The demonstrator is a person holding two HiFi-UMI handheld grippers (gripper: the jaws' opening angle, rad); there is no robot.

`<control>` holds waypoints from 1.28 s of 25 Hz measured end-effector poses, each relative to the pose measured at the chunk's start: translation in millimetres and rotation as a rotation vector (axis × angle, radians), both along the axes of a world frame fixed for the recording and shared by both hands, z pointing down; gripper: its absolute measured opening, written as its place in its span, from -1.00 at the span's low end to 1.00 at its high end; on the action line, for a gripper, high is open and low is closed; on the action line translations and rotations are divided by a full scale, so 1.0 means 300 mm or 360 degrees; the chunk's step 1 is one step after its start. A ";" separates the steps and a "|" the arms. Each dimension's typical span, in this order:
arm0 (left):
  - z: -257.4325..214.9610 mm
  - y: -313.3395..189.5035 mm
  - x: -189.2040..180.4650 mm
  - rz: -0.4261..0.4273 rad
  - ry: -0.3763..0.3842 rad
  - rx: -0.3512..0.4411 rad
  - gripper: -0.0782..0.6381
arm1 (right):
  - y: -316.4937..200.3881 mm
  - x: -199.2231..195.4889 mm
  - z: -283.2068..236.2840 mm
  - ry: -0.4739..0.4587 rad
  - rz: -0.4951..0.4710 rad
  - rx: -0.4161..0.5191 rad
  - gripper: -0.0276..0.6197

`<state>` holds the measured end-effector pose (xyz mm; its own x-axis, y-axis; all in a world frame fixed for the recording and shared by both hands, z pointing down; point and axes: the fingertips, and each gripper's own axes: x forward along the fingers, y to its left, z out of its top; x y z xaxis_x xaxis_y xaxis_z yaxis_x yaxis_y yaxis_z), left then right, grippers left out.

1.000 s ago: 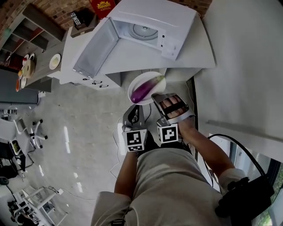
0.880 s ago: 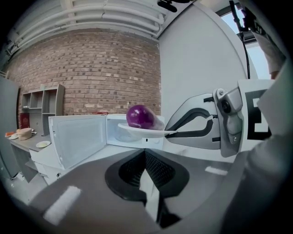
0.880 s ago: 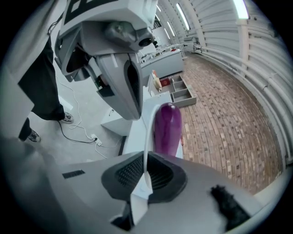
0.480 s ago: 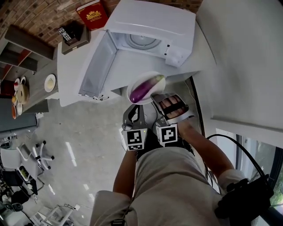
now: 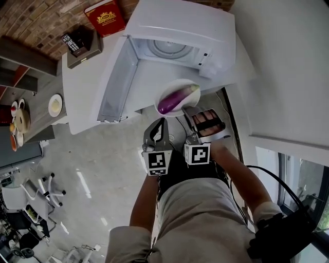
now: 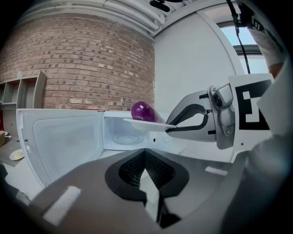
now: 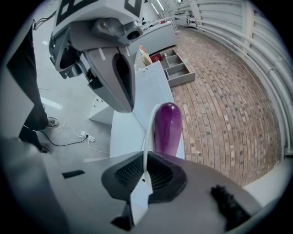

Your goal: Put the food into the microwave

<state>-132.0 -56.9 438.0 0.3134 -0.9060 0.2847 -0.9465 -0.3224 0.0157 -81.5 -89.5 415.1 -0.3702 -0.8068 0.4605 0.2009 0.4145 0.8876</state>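
Note:
A white microwave (image 5: 180,36) stands on a white counter, its door (image 5: 115,77) swung open to the left and the glass turntable (image 5: 168,49) showing inside. My right gripper (image 5: 189,110) is shut on the rim of a white plate (image 5: 169,90) that carries a purple eggplant (image 5: 177,98). It holds the plate in the air just in front of the cavity. In the right gripper view the plate's rim (image 7: 146,137) runs edge-on between the jaws, with the eggplant (image 7: 167,125) beyond. My left gripper (image 5: 163,121) hovers beside it, shut and empty, and looks at the plate (image 6: 146,124) and cavity (image 6: 123,137).
A red book (image 5: 108,15) and a black box (image 5: 79,41) lie on the counter left of the microwave. A shelf with dishes (image 5: 20,113) stands at far left, an office chair (image 5: 43,187) on the floor below. A white wall (image 5: 288,67) closes the right side.
Both grippers have moved forward together with the plate and eggplant. The plate now sits closer to the microwave's open front.

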 end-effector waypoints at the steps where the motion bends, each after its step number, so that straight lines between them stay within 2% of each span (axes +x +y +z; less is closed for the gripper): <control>1: 0.012 -0.010 0.000 0.0007 0.0006 0.0001 -0.76 | -0.015 0.001 0.010 -0.0002 0.0013 -0.0001 -0.84; 4: 0.065 -0.056 -0.001 0.0009 0.0016 0.0004 -0.76 | -0.056 0.009 0.086 0.0015 0.0027 -0.0083 -0.84; 10: 0.130 -0.166 -0.009 -0.0032 0.0029 0.0022 -0.76 | -0.132 0.018 0.179 0.0036 0.0023 -0.0114 -0.84; 16: 0.149 -0.247 -0.003 -0.0004 0.0015 0.0025 -0.76 | -0.205 -0.001 0.213 -0.0017 0.0070 -0.0163 -0.84; 32: 0.273 -0.461 -0.086 -0.0010 -0.0008 -0.0032 -0.76 | -0.484 -0.076 0.289 -0.0006 0.0129 -0.0185 -0.84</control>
<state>-157.7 -195.2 519.9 0.3064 -0.9019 0.3045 -0.9485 -0.3163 0.0176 -104.3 -234.7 501.9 -0.3081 -0.7753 0.5514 0.1594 0.5293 0.8333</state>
